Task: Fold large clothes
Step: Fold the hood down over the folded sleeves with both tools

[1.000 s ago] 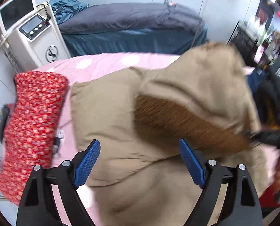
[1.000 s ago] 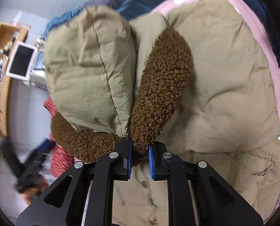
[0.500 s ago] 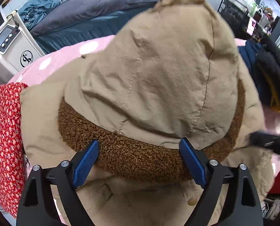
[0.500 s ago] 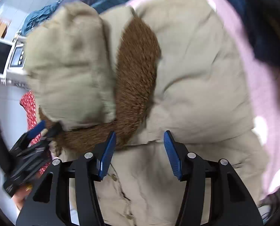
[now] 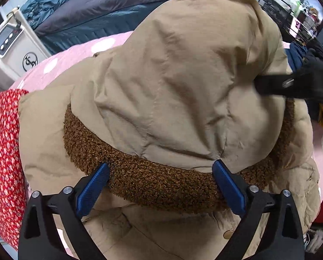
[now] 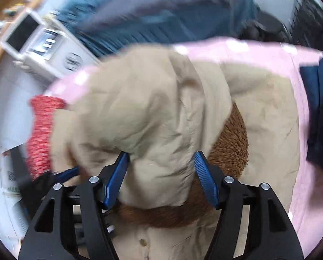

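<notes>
While the coat (image 5: 59, 143) lies spread on the pink bed (image 5: 74, 58), its hood (image 5: 183, 71) is folded forward over the body, and the left tongs (image 5: 159, 184) hang just above the hood's brown fleece trim (image 5: 152, 179). Their blue pads stand wide apart on either side of a stretch of that trim without pressing it; these tongs have just been opening and are released. In the right wrist view the right tongs (image 6: 161, 179) straddle a bulge of the hood (image 6: 139, 112); they too have just been opening, the cloth sits between the pads, and neither pad visibly squeezes it, so nothing is grasped. From the left view, the black body of the right tongs (image 5: 291, 84) reaches in from the right edge against the hood's side.

The hood's crown points away from both cameras, toward the far side of the bed, and the trim (image 6: 230, 143) curves across the near side like a band. Below it the coat's front placket with a button (image 5: 228, 235) runs toward the camera, so the coat's long axis runs near to far.

A red patterned cloth (image 5: 3, 151) lies beside the coat at the left, and dark clothes (image 6: 322, 112) lie at the right. Beyond the bed stand a white machine (image 5: 9, 49) with a small screen and a dark blue couch (image 5: 109, 15) heaped with bedding.
</notes>
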`<move>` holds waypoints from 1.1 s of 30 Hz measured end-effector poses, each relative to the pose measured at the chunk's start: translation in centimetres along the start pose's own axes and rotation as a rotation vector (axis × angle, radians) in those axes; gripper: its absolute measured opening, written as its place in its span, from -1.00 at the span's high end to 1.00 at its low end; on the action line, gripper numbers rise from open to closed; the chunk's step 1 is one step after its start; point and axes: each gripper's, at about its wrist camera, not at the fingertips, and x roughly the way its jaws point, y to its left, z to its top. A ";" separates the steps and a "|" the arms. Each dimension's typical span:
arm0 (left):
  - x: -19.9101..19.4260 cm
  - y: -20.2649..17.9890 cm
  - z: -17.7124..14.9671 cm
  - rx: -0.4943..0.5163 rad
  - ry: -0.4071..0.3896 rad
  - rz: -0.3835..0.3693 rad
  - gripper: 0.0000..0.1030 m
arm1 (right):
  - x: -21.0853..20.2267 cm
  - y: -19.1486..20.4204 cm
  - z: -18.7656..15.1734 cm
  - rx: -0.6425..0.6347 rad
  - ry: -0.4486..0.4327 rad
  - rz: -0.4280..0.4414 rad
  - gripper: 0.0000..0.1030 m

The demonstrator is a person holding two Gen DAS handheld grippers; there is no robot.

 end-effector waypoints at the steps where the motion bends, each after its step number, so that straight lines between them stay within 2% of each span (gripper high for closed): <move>1: 0.4 0.3 0.0 -0.008 0.011 0.000 -0.87 | 1.5 -0.4 0.3 0.018 0.040 0.007 -0.24; 4: 1.6 0.9 0.3 -0.042 0.045 -0.014 -0.89 | 3.9 -0.8 0.8 0.012 0.085 -0.022 -0.29; 8: 2.9 0.7 1.0 -0.024 0.062 0.001 -0.90 | 6.1 -1.4 1.3 0.022 0.122 -0.040 -0.43; 14: 4.7 -0.2 1.6 0.002 0.054 0.038 -0.90 | 8.8 -0.2 1.9 -0.034 0.155 -0.118 -0.64; 20: 5.2 -0.9 2.0 -0.001 0.046 0.044 -0.91 | 10.5 1.4 2.7 -0.056 0.175 -0.166 -0.89; 28: 3.7 -1.8 0.0 0.001 -0.003 0.067 -0.91 | 10.0 1.5 1.9 -0.062 0.125 -0.154 -0.91; 33: 2.1 -2.2 -1.0 -0.012 -0.029 0.055 -0.90 | 6.9 0.3 0.7 -0.055 0.102 -0.129 -0.91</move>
